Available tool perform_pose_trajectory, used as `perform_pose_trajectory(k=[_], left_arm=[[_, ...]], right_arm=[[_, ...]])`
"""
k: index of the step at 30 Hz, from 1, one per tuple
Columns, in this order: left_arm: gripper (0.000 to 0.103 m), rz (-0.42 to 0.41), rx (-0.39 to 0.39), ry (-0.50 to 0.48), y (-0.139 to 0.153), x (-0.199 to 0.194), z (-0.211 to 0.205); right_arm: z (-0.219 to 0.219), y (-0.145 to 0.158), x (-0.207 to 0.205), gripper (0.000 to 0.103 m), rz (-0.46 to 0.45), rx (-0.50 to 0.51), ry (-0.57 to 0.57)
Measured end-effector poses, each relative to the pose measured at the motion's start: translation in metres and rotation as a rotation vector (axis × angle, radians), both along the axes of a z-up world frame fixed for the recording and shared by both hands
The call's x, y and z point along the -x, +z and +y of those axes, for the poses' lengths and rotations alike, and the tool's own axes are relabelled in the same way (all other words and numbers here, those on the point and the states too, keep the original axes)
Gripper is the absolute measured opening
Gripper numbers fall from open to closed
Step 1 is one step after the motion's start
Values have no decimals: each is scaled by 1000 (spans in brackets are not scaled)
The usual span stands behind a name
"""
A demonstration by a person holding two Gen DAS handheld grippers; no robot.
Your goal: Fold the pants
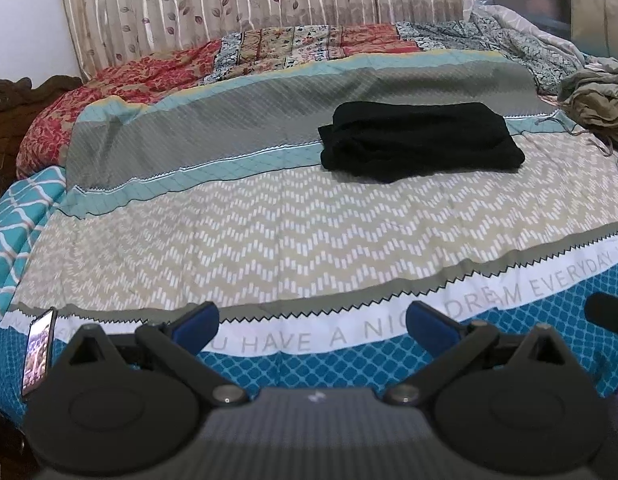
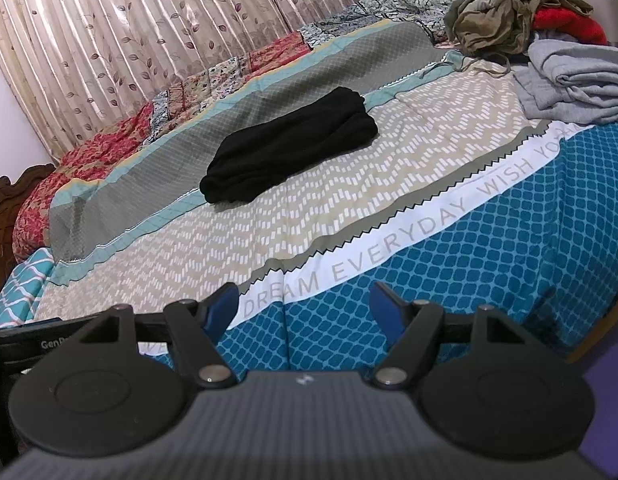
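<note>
your pants point(image 1: 419, 140) lie folded, a soft black bundle on the quilted bed point(image 1: 269, 224). both grippers' fingers, left point(image 1: 313, 320) and right point(image 2: 305, 304), gape apart, empty.

The folded pants point(image 1: 421, 140) lie on the bed point(image 1: 269, 232), toward its middle and right of centre in the left wrist view. Behind the bed hangs a curtain point(image 1: 249, 0). A pile of clothes point(image 2: 549, 40) sits on the bed to the right of the pants, well apart. A phone point(image 1: 39, 352) stands at the bed's near left edge.
</note>
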State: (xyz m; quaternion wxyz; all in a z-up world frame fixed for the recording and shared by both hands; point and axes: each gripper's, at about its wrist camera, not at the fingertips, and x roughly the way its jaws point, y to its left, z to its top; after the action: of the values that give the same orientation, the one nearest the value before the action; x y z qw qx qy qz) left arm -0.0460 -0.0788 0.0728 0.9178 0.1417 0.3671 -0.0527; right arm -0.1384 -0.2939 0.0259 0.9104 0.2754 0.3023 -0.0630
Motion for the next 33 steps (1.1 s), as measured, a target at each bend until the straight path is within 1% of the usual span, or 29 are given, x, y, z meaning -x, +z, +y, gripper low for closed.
perform_pose_trajectory(k=[3, 13, 21, 25, 33], left_arm=[[103, 13, 5, 4, -1, -2, 1], [103, 11, -10, 3, -2, -2, -1], [103, 15, -7, 6, 1, -2, 1], [103, 36, -18, 13, -1, -2, 0], [103, 20, -30, 10, 0, 0, 0]], right_arm=[[1, 1, -1, 74, -3, 3, -1], [0, 3, 0, 74, -19, 10, -11], [-1, 4, 1, 74, -30, 10, -13], [-2, 4, 2, 74, -31, 6, -16], [-3, 4, 3, 74, -33, 3, -20]])
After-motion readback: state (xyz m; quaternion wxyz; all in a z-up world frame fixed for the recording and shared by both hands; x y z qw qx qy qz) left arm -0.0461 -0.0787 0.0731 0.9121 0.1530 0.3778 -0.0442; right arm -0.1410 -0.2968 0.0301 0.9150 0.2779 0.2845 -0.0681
